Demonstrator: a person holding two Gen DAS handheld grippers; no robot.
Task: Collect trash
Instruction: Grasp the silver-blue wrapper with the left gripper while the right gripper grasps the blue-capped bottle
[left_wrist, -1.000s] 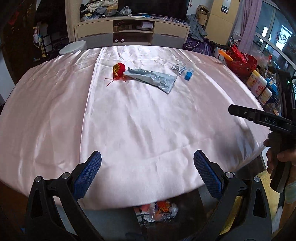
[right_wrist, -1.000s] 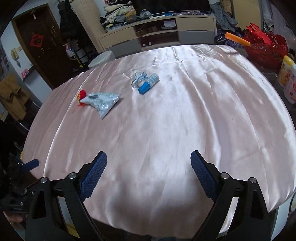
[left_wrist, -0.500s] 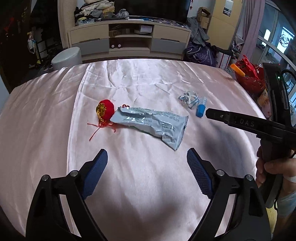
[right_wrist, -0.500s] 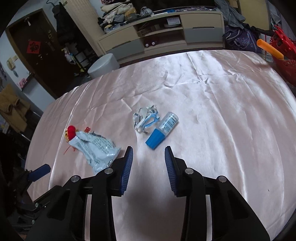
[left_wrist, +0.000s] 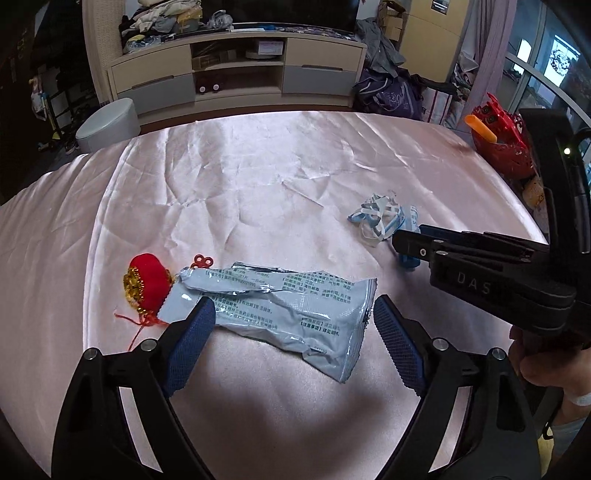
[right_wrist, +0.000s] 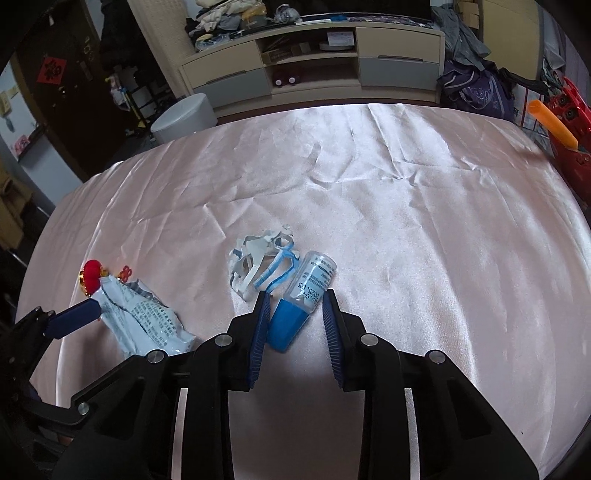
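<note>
A crumpled grey foil packet (left_wrist: 280, 306) lies on the pink satin tablecloth (left_wrist: 258, 177). My left gripper (left_wrist: 295, 317) is open, its fingers either side of the packet's near part. A red ornament with gold trim (left_wrist: 146, 280) touches the packet's left end. A small clear bottle with a blue cap (right_wrist: 301, 299) lies beside a torn blue-and-white wrapper (right_wrist: 264, 264). My right gripper (right_wrist: 293, 314) is open, its narrow jaws around the bottle's cap end without gripping it. The packet (right_wrist: 142, 317) and ornament (right_wrist: 91, 275) also show in the right wrist view.
A red basket with an orange stick (left_wrist: 502, 136) sits at the table's right edge. A grey stool (left_wrist: 109, 123) and a TV cabinet (left_wrist: 236, 74) stand beyond the far edge. The right gripper's body (left_wrist: 491, 273) crosses the left wrist view at right.
Both grippers have moved forward and down over the table. The left now straddles the foil packet. The right, narrowed earlier, now has the blue-capped bottle between its jaws.
</note>
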